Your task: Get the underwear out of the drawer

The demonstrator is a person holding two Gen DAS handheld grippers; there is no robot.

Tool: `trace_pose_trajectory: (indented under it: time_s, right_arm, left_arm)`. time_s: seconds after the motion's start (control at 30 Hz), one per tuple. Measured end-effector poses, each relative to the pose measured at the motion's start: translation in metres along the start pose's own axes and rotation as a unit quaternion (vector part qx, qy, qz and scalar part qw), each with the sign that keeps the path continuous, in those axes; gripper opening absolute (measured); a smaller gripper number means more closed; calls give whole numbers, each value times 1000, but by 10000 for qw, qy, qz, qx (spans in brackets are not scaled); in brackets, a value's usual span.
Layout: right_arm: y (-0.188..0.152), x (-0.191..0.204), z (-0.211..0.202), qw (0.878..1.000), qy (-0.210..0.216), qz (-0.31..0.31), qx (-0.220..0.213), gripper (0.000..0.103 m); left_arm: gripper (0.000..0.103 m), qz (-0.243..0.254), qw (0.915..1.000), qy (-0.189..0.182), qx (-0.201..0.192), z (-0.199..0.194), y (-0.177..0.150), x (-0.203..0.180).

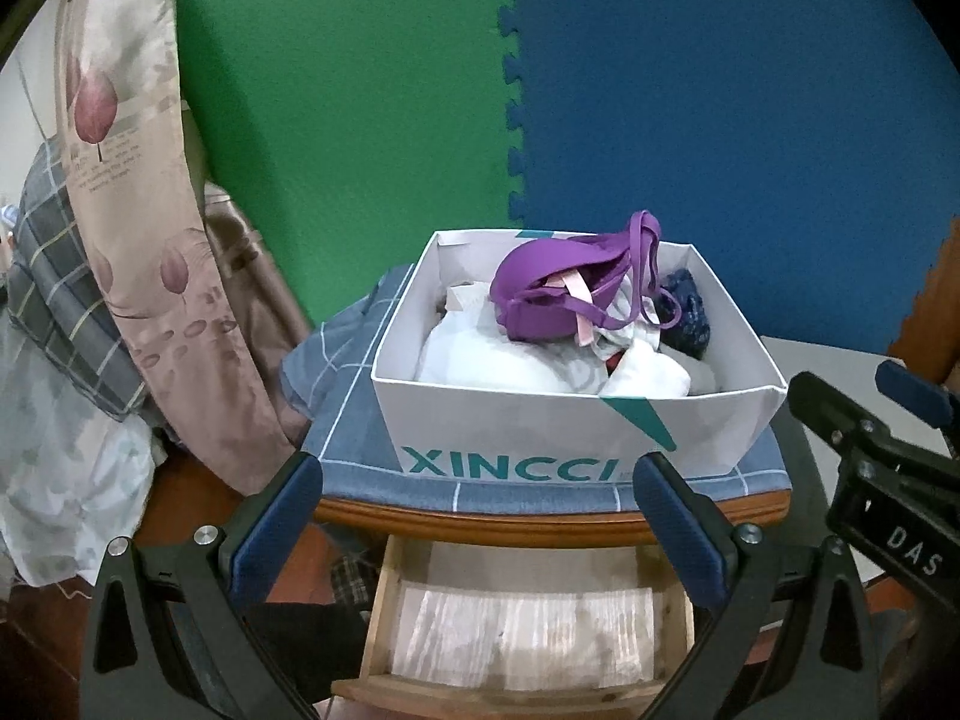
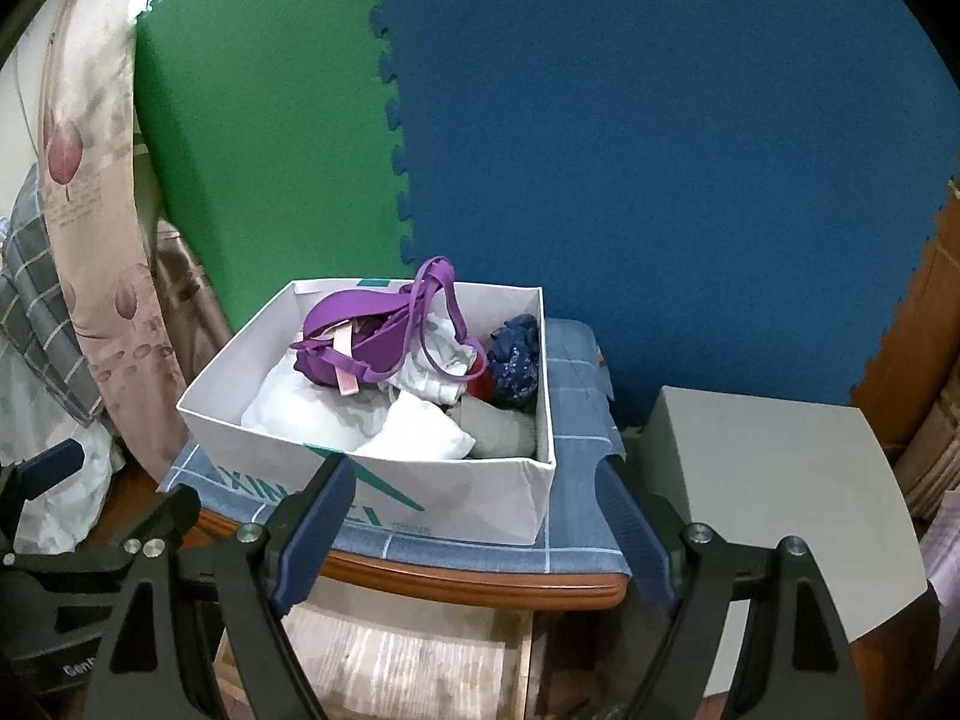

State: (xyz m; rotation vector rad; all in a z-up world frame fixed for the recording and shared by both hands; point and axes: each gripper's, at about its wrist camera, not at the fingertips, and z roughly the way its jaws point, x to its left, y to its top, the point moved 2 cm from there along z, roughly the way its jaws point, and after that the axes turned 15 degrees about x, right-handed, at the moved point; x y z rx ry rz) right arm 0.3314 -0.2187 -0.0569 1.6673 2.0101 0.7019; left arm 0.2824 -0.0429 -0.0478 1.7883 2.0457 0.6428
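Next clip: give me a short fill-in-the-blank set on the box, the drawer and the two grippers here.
1. On top of the pile in the white box lies a bra coloured ____.
2. The wooden drawer below the tabletop is pulled ____.
3. The left gripper and right gripper both hold ____.
4. The box stands on a checked cloth coloured ____.

Missing words: purple; open; nothing; blue

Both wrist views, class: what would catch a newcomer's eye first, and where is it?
A purple bra lies on top of the clothes in a white box standing on the cloth-covered stand. Behind it, a green foam mat meets a blue foam mat on the wall. Below the box, an open wooden drawer shows only its paper lining, between the open left tongs.
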Motion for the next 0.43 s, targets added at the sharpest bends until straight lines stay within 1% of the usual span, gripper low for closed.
trace_pose_trajectory:
  time_s: [0.13, 0.43]
  right_arm:
    - [0, 1, -4, 10000, -48, -38, -61, 84]
    - [-1, -6, -1, 10000, -83, 24, -9, 84]
  left_arm:
    - [103, -5, 10000, 32, -3, 1, 0, -1]
    - [103, 17, 9999, 65, 89, 2, -8, -5]
